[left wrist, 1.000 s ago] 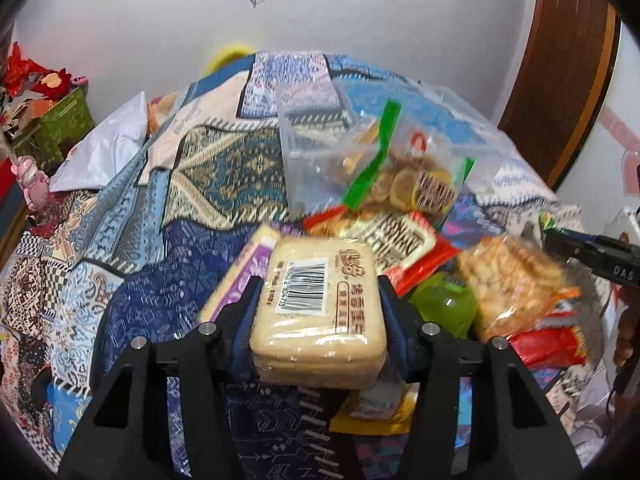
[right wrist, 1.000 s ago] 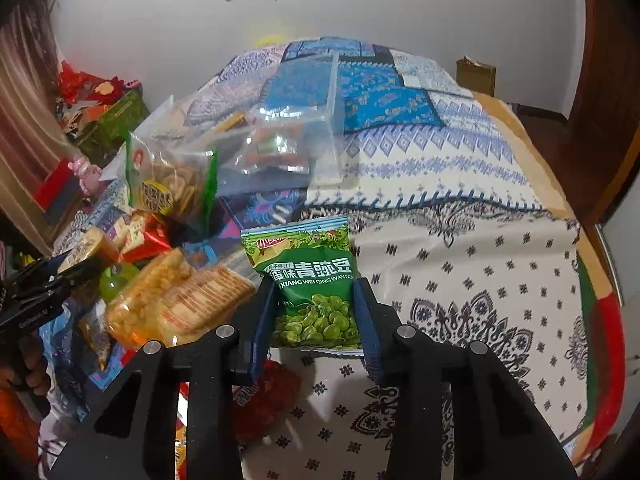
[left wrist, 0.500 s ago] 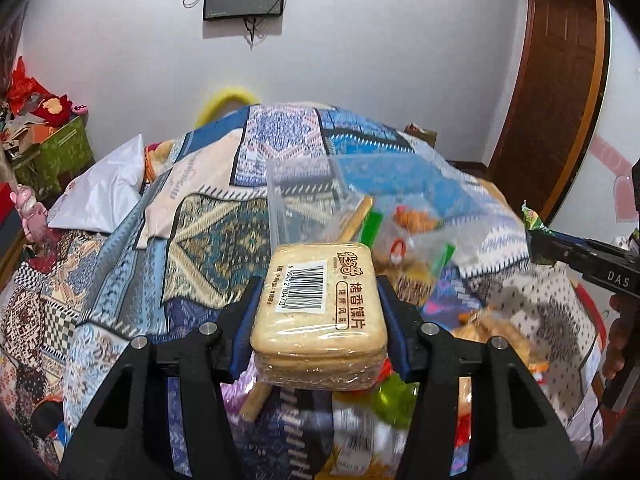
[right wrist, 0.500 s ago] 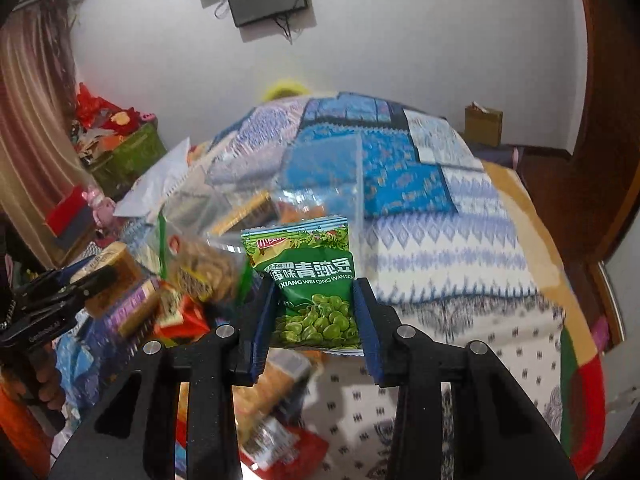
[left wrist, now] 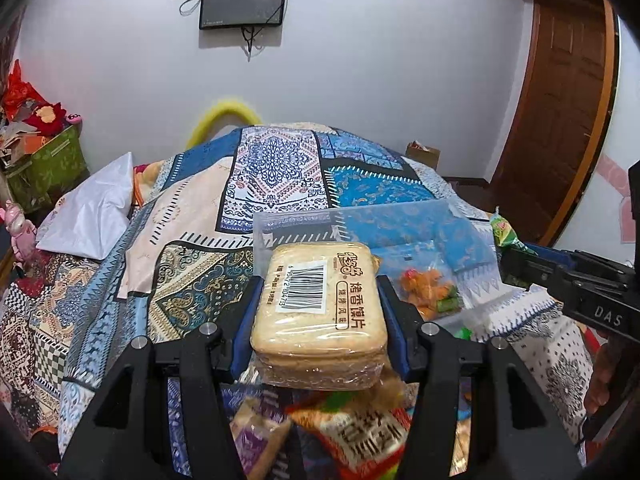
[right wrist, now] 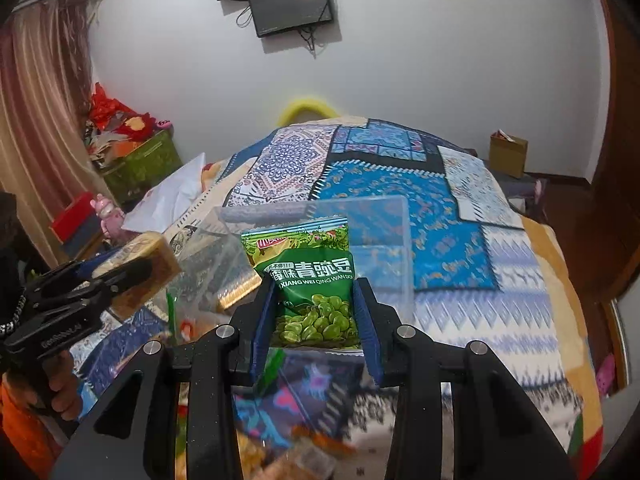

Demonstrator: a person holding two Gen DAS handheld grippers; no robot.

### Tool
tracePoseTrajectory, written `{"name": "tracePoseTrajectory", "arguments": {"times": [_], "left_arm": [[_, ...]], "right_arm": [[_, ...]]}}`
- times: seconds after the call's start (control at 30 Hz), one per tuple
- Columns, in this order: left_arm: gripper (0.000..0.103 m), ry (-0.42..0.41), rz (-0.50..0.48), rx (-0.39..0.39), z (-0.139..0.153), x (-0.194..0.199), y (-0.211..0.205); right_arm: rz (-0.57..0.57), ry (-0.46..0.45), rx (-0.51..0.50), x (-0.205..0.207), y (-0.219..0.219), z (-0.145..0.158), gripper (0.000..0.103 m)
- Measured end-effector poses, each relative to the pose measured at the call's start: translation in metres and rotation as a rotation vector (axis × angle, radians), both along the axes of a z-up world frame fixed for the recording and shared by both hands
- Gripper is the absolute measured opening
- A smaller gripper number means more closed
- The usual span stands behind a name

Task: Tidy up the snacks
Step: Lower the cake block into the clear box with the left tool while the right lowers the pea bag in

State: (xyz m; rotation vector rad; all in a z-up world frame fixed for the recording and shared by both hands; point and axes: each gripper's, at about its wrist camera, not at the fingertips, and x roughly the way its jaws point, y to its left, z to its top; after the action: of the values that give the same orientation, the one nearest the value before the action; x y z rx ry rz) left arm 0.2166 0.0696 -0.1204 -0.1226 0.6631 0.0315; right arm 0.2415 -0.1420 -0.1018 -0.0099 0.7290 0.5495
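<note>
1. A tan pack of toasted bun slices [left wrist: 320, 300] (barcode label facing up) is pinched between the blue pads of the left gripper [left wrist: 320, 312], and is held above the bed.
2. A green pea packet [right wrist: 310, 288] is clamped upright between the fingers of the right gripper [right wrist: 316, 316]; the printed peas are seen at its lower half.
3. A clear plastic container [right wrist: 360, 236] is seen just behind both held packs, standing on the patchwork bedspread [left wrist: 280, 168]; orange and green snacks [left wrist: 430, 294] are visible through its wall in the left wrist view.
4. More loose snack packets [left wrist: 360, 432] are seen lying below the left gripper, among them a red-edged one with large characters.
5. A white pillow [left wrist: 92, 216] is seen at the left side of the bed, and a dark screen [left wrist: 244, 0] is mounted on the wall behind.
</note>
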Motion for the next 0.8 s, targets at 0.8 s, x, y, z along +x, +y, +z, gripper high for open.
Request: {"name": "tracePoseTrajectory", "arguments": {"times": [0.8], "left_arm": [[0.054, 0.156, 0.045, -0.088, -0.045, 0.06, 0.013]], "right_arm": [[0.078, 0.157, -0.11, 0.05, 0.049, -0.048, 0.036]]}}
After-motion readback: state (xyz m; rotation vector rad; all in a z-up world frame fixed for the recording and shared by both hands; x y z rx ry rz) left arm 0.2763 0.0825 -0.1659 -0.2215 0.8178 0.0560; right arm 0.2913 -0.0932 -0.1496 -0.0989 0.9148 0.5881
